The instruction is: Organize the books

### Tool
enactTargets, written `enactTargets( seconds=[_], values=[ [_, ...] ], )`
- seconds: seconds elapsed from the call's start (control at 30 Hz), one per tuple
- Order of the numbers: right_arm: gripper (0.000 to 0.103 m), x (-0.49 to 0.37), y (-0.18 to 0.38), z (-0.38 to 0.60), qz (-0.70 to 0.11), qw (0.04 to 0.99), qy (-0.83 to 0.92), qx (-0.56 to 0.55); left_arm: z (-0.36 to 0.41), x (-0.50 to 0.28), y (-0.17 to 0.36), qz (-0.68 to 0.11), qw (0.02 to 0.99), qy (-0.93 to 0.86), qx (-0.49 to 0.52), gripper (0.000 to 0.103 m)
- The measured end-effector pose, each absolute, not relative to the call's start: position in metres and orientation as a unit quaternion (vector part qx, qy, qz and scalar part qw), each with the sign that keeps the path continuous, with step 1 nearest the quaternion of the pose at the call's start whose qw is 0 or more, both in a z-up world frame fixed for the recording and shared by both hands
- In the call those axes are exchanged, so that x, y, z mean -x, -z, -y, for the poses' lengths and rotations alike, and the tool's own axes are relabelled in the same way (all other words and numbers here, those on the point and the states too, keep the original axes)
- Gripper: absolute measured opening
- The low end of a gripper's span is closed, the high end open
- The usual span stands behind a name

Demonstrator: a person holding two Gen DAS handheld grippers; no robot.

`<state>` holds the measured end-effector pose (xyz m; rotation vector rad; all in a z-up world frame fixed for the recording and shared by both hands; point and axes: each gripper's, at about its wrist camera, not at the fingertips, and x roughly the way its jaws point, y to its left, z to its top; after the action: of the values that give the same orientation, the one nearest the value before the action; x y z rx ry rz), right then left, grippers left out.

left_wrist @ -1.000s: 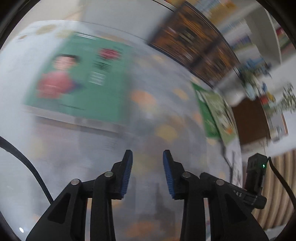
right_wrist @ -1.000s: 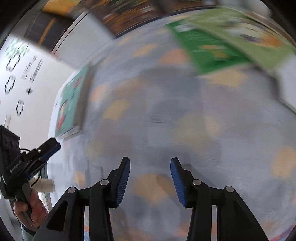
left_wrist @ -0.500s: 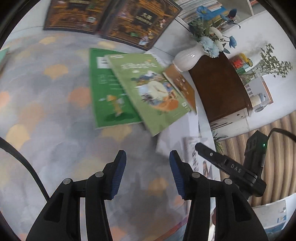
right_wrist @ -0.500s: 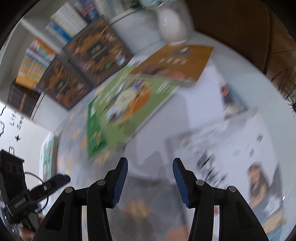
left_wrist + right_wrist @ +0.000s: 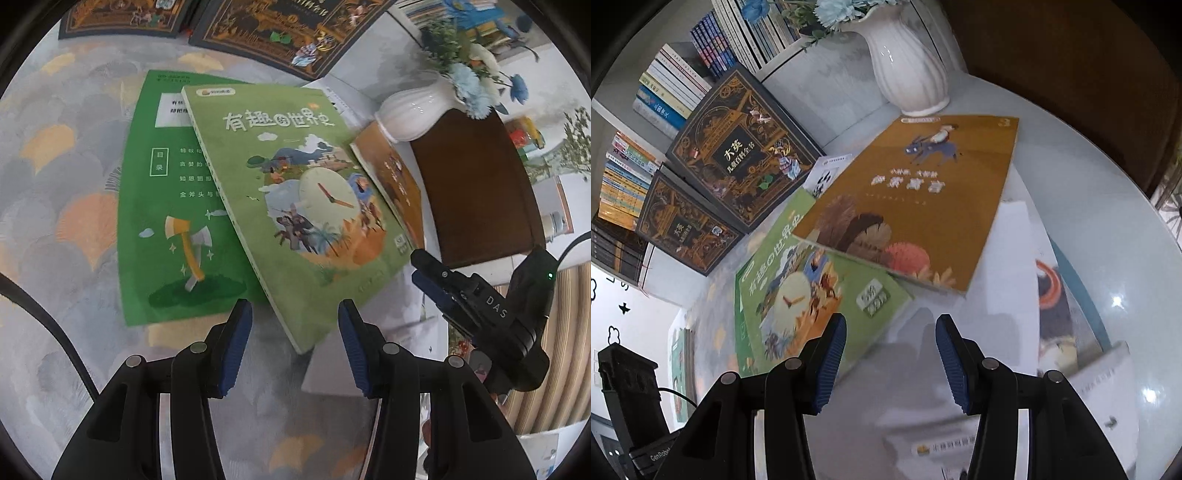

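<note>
Left wrist view: left gripper (image 5: 295,334) is hanging over the near corner of the light green book (image 5: 291,206), jaws apart w/ nothing between them, pads not touching anything. A sec ago this cam was blurring past a diff green book on the patterned mat (image 5: 59,177); now it's sharp & looking at the pile, so the sweep across is basically ending. Light green book is lying on top of the dark green book (image 5: 166,221), overlapping it at an angle; the orange book (image 5: 391,181) is touching its far edge, by the white vase (image 5: 410,114). Right gripper (image 5: 434,284) is showing at the right, just beside the pile's corner. Right wrist view: right gripper (image 5: 890,358) is also standing open & empty, over bare white table (image 5: 1071,192) near the light green book's (image 5: 798,302) corner; orange book (image 5: 916,206) is resting partly on it, so it's the top one here. Two dark ornate books (image 5: 738,155) are leaning at the back. Meaning, imo: both hands are arriving at the messy stack, nothing gripped yet; next step prob. lifting the orange one first.
</note>
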<state>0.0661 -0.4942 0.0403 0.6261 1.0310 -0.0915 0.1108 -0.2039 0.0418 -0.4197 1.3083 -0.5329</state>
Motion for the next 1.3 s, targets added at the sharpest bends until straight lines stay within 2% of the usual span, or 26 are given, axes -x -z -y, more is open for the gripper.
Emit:
enactTargets(
  seconds=[0.33,0.63,1.0,1.3],
  values=[
    [0.050,-0.090,-0.030,0.475,-0.479,0.839,0.031,-0.255,0.201,-0.124,-0.029,-0.596,0.732,0.251,0.213,0.048],
    [0.050,-0.061,-0.051,0.411,-0.499,0.854,-0.038,-0.142,0.180,-0.122,-0.036,-0.585,0.764,0.242,0.122,0.049],
    [0.050,0.034,-0.045,0.327,-0.565,0.808,-0.148,-0.082,0.106,-0.015,-0.023,-0.611,0.758,0.194,0.122,0.049],
    [0.050,0.076,-0.025,0.301,-0.614,0.760,-0.203,-0.065,0.056,0.041,-0.015,-0.594,0.761,0.164,0.202,0.049]
  ],
)
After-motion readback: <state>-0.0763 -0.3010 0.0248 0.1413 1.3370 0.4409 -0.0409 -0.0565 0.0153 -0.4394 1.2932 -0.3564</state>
